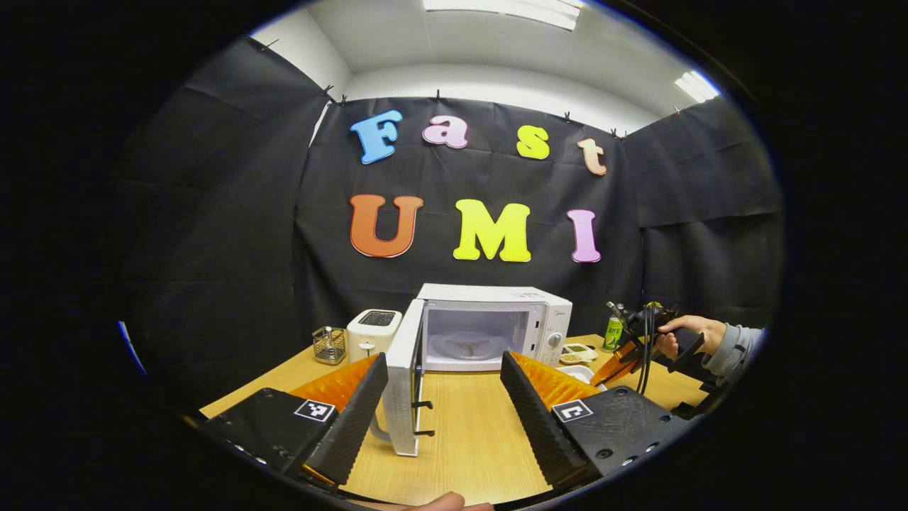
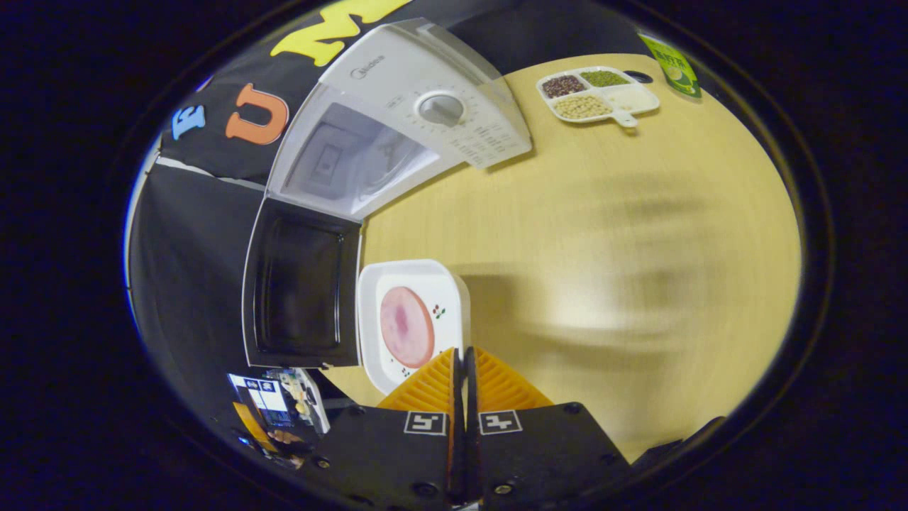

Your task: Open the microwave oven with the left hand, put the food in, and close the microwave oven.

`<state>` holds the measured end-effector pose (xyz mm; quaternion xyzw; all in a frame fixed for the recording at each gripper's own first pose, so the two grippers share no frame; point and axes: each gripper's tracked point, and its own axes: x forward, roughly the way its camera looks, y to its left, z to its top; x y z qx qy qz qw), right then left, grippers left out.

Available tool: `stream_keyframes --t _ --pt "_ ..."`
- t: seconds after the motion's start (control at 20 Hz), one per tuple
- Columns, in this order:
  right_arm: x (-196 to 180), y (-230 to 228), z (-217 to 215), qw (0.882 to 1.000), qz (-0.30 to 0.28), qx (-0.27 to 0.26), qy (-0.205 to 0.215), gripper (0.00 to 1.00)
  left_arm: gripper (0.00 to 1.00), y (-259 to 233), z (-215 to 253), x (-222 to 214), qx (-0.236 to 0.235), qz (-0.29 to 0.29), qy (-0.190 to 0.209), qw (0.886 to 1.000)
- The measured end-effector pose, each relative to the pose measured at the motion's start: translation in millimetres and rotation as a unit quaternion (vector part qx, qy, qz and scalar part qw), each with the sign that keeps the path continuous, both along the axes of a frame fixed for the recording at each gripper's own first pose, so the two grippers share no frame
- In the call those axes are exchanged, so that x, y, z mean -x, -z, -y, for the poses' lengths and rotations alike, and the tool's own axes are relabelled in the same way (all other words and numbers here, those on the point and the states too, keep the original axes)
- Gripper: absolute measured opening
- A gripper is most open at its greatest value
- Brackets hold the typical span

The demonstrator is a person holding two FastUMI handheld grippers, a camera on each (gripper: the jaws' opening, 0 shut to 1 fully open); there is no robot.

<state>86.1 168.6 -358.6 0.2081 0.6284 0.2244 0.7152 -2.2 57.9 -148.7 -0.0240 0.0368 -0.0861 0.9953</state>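
White microwave (image 1: 489, 323) door (image 1: 404, 387) swung open | left gripper (image 1: 443, 397) fingers spread, empty | right gripper (image 2: 462, 365) fingers clamped on plate (image 2: 410, 319) rim, ham slice (image 2: 406, 326) aboard.

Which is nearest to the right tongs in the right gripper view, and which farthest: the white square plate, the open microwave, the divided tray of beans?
1. White square plate, at the tongs' tips.
2. Open white microwave, beyond, upper left.
3. Divided white tray of beans, far, upper right.
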Motion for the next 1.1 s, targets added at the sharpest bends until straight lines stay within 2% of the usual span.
stream_keyframes --t 0.2,0.35,0.4,0.45,0.65,0.7,0.75,1.1 --pt "-4.1 2.7 -48.7 0.999 0.02 0.005 0.047 0.04 0.95 9.9 -20.1 5.7 0.001 -0.012 -0.007 1.0" --pt "-9.0 0.2 -87.2 0.995 0.016 -0.026 0.096 0.04 0.95 8.5 -31.0 6.5 0.006 -0.01 -0.013 1.0" --pt "-11.4 -1.5 -99.4 0.992 0.014 -0.04 0.115 0.0 0.95 7.8 -33.1 6.7 0.007 -0.006 -0.013 1.0" --pt "-16.9 -1.4 -109.6 0.989 0.01 -0.052 0.139 0.04 0.95 7.0 -33.8 6.4 0.008 -0.006 -0.013 1.0" --pt "-52.7 3.7 -141.1 0.968 0.007 -0.071 0.239 0.04 0.95 8.4 -39.0 6.2 0.001 -0.006 -0.015 1.0" --pt "-63.8 4.9 -146.9 0.964 0.018 -0.072 0.256 0.0 0.95 7.8 -41.1 7.1 -0.003 -0.005 -0.017 1.0" --pt "-74.6 6.9 -154.4 0.959 0.027 -0.077 0.271 0.04 0.95 6.5 -43.9 6.7 -0.006 -0.001 -0.021 1.0" --pt "-144.2 5.9 -208.6 0.923 0.072 -0.133 0.355 0.04 0.95 3.3 -63.2 7.6 0.006 0.007 -0.042 0.999"
